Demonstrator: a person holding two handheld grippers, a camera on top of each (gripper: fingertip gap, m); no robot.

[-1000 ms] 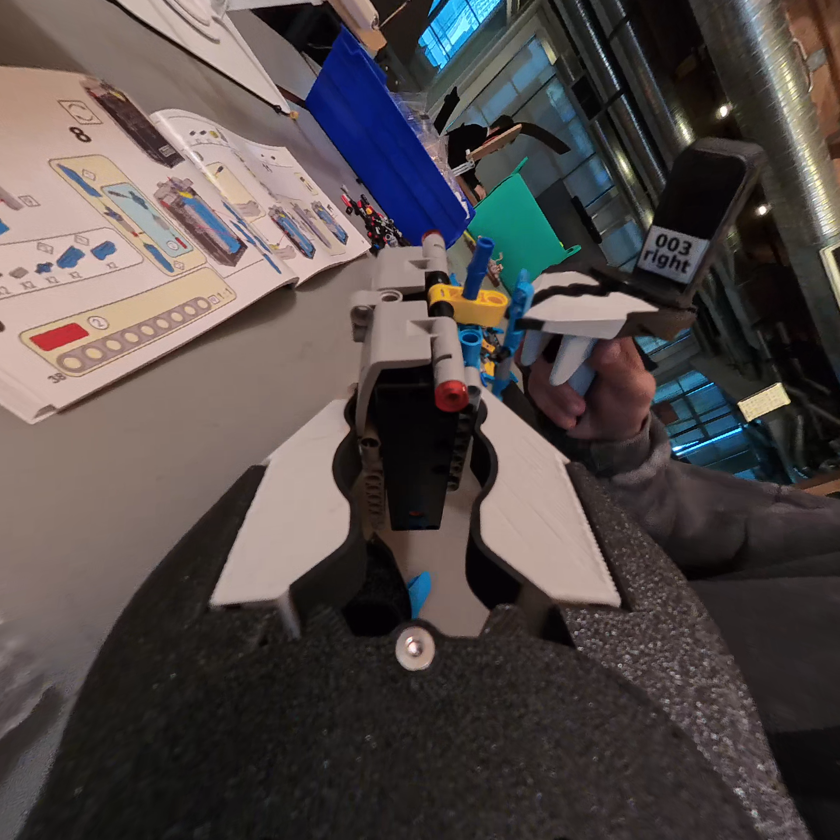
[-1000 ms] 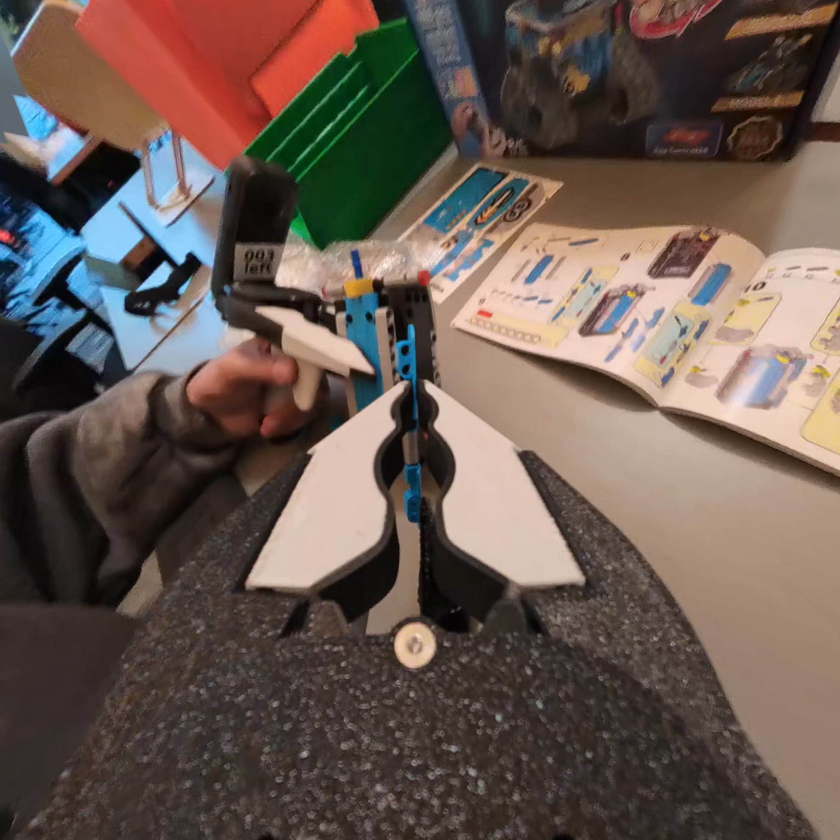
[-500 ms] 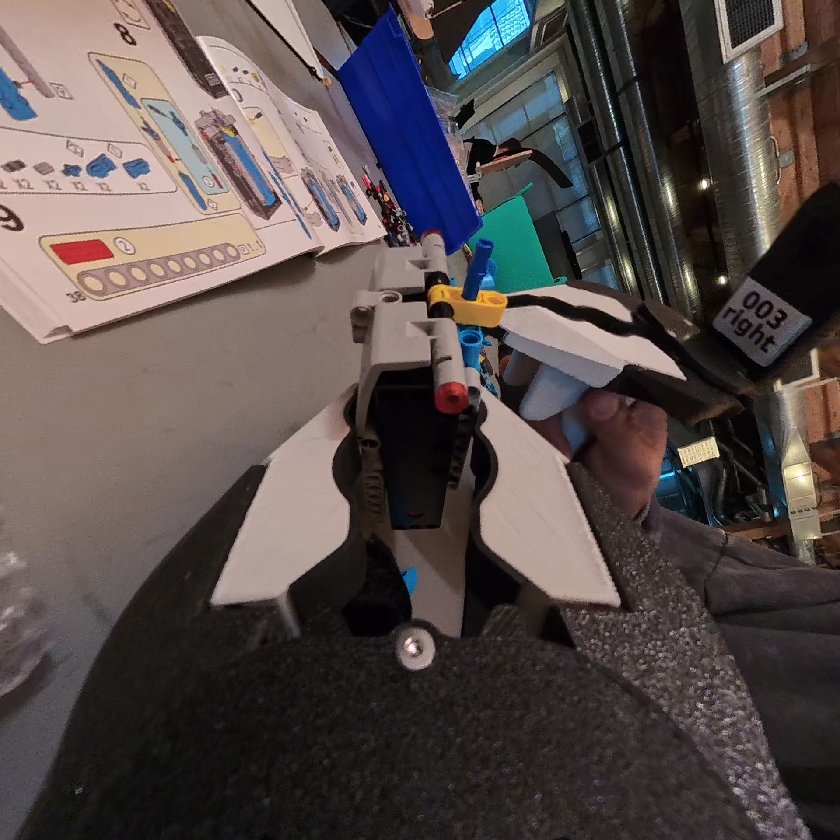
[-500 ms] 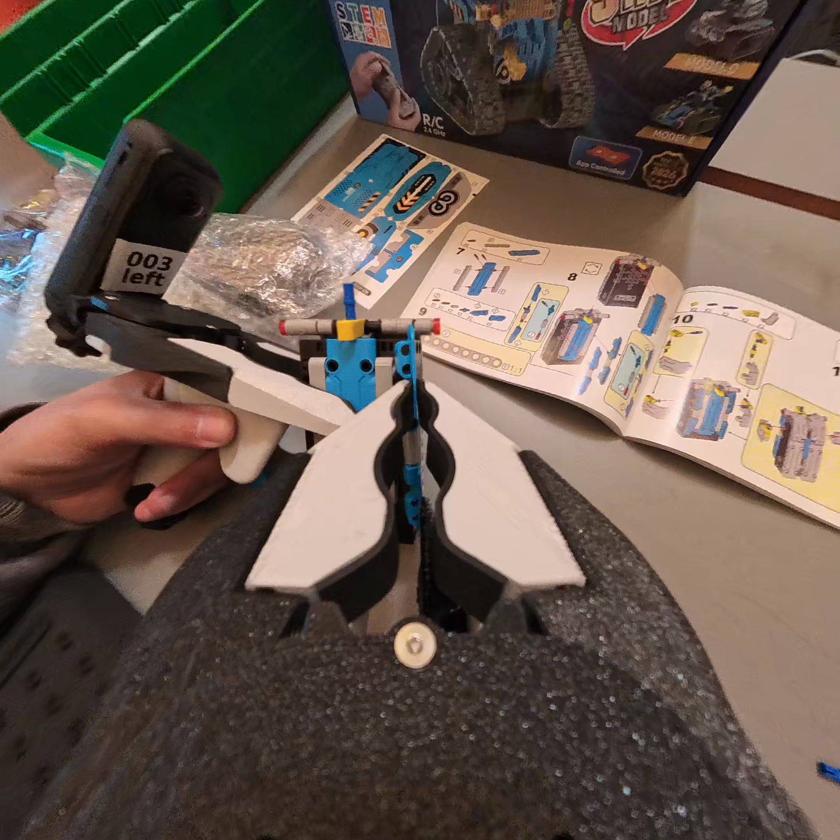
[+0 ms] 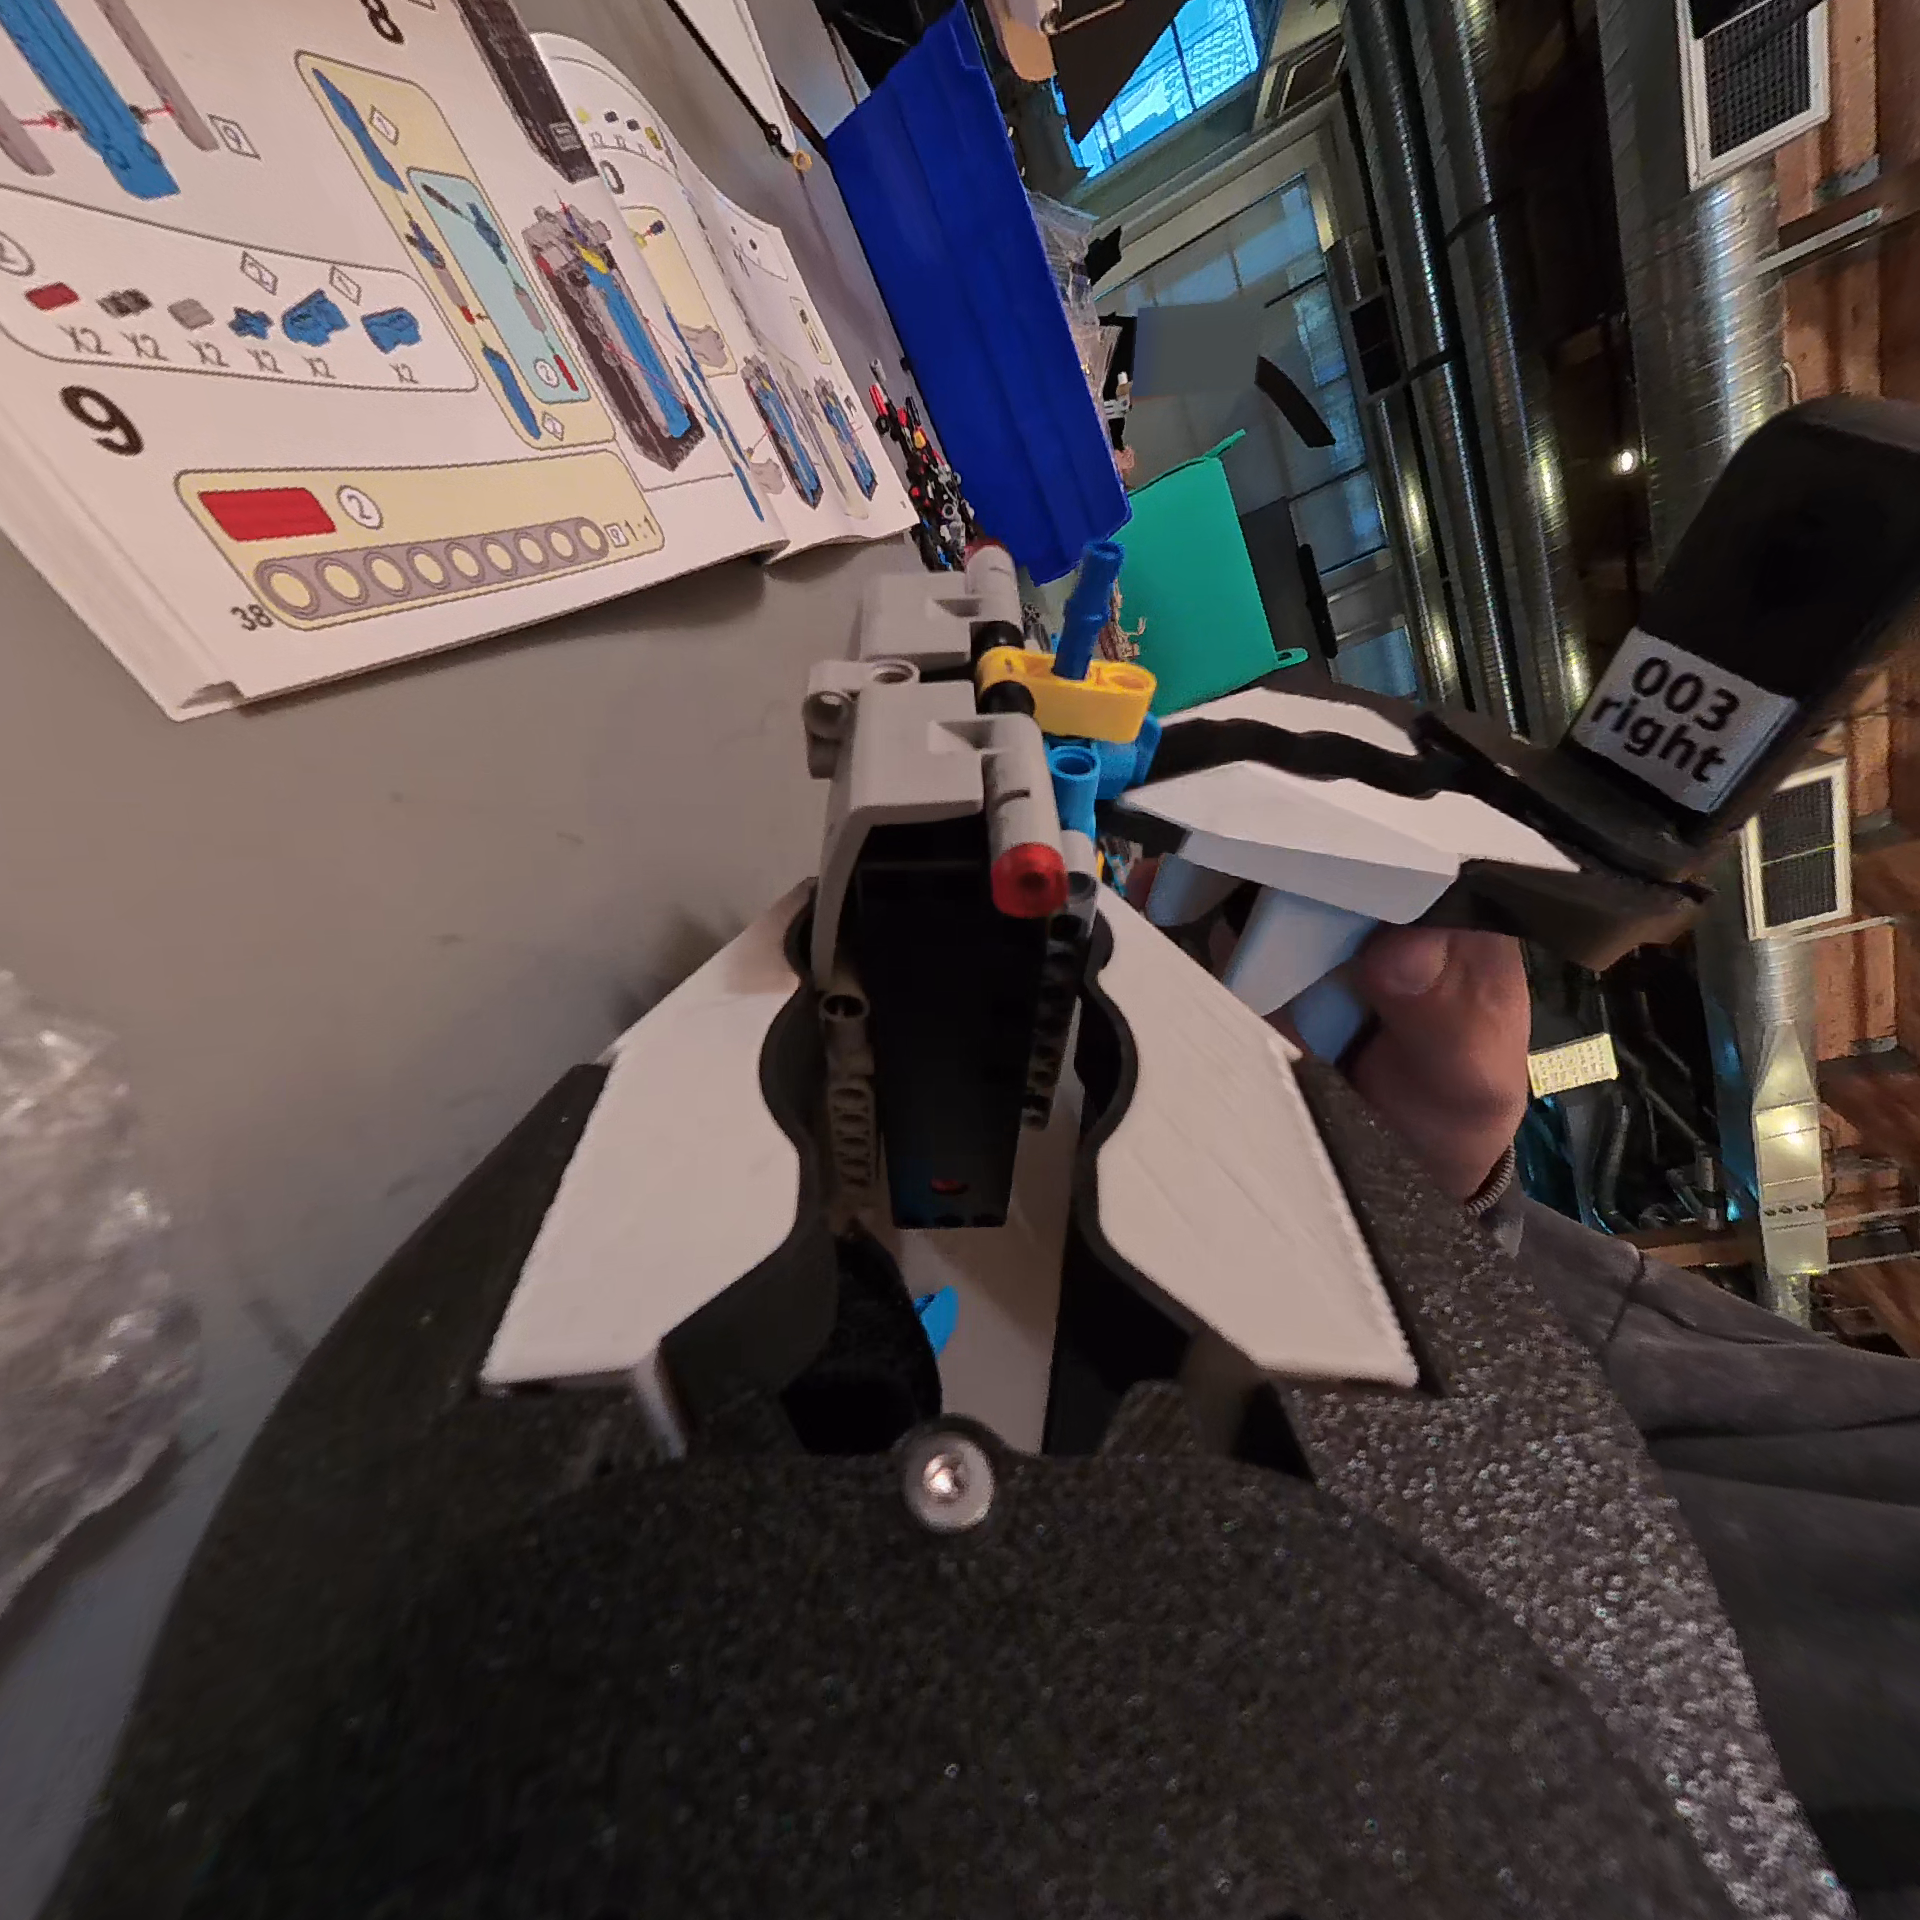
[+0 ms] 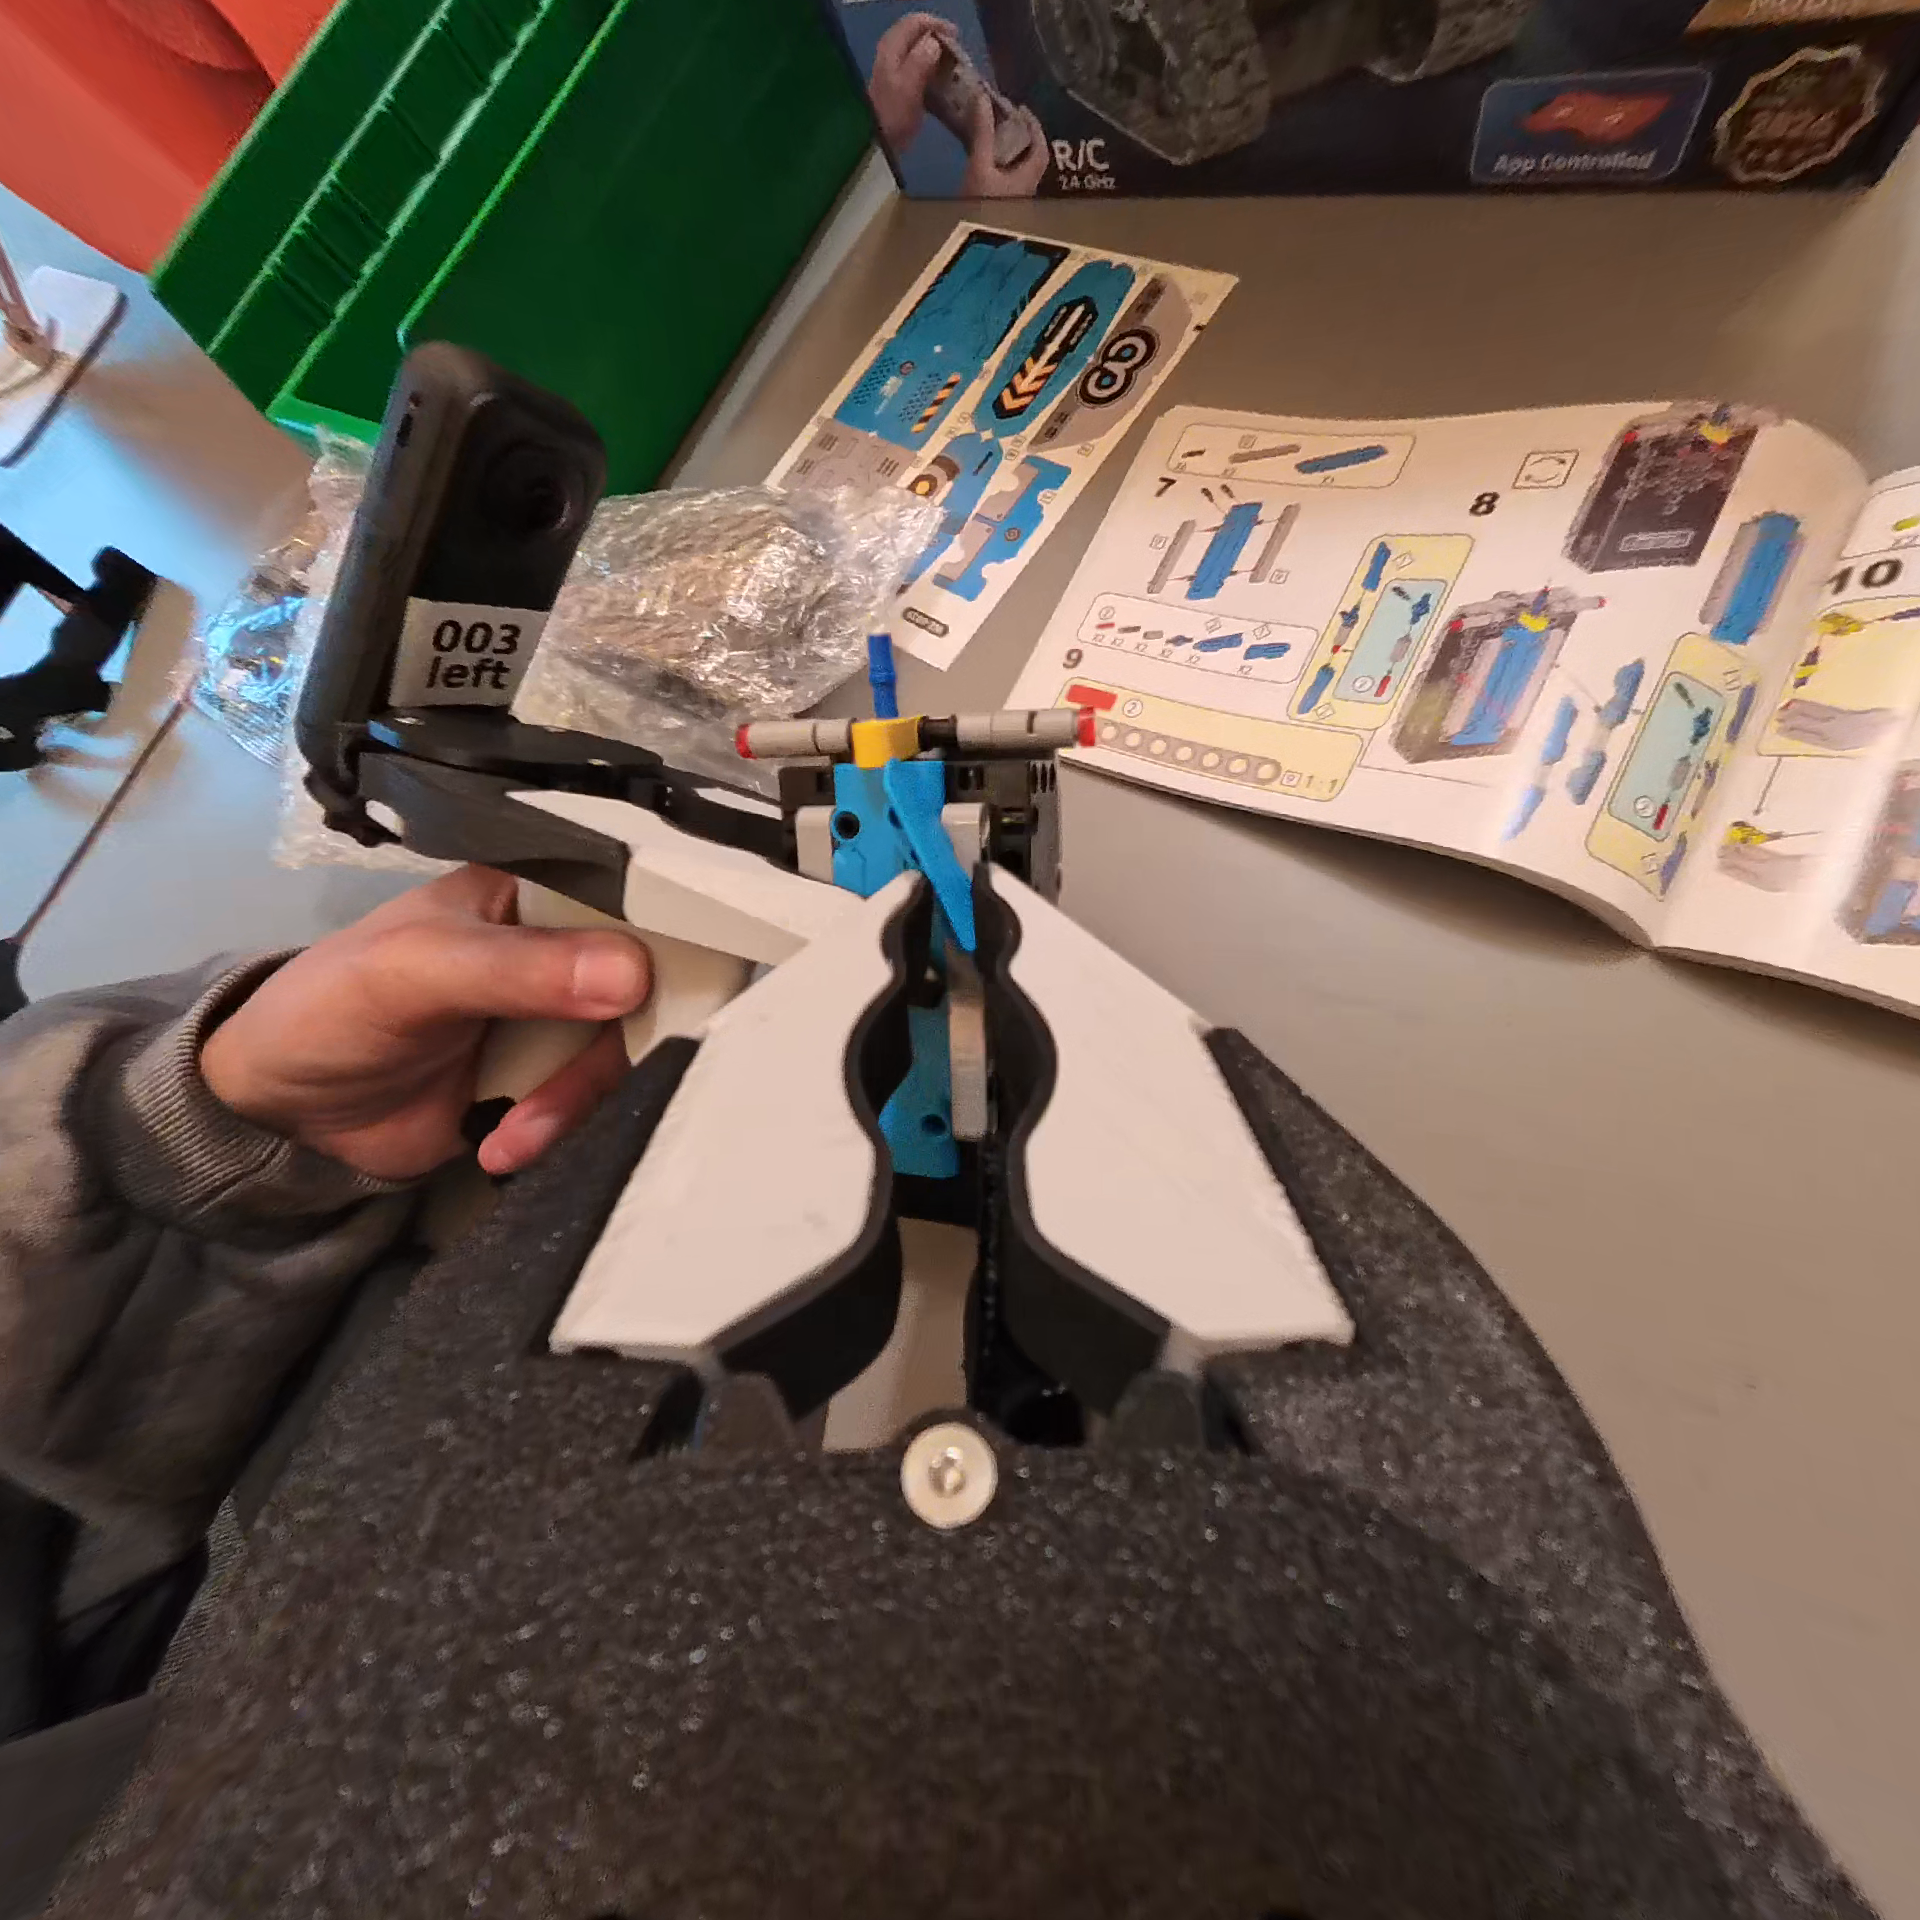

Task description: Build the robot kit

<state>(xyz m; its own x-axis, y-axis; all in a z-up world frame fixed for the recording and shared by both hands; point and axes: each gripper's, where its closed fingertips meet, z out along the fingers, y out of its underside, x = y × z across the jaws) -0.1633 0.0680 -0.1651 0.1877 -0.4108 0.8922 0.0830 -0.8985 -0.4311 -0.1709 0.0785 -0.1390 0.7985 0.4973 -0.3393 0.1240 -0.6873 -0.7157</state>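
Noted left gripper point(image 5: 940, 925) with jaws part-way closed, clamped across the black block of a black, grey and blue plastic brick assembly point(image 5: 940, 1060). Noted right gripper point(image 6: 951, 894) meeting it from the 3 o'clock side of the left wrist view, jaws almost closed, pinching the thin blue parts on the assembly's flank. Probably gripped from 2 sides to keep the assembly steady. Cannot tell whether it touches the grey counter point(image 5: 416, 831).

Seen across the assembly's top: a grey axle with red ends and a yellow connector point(image 6: 914, 736), with a blue pin point(image 6: 881, 665) standing up from it.

Logged in the right wrist view:
- Open illustrated instruction booklet point(image 6: 1455, 623) at 2 o'clock, flat on the counter, likely kept in sight for reference.
- Blue sticker sheet point(image 6: 987, 416) at 12 o'clock.
- Crumpled clear plastic bag point(image 6: 707, 592) at 11 o'clock.
- Green plastic bin point(image 6: 540, 229) behind the bag.
- Printed product box point(image 6: 1351, 83) at 1 o'clock.

Writing present on the box, the booklet and 2 white labels on the gripper cameras. Not transcribed.
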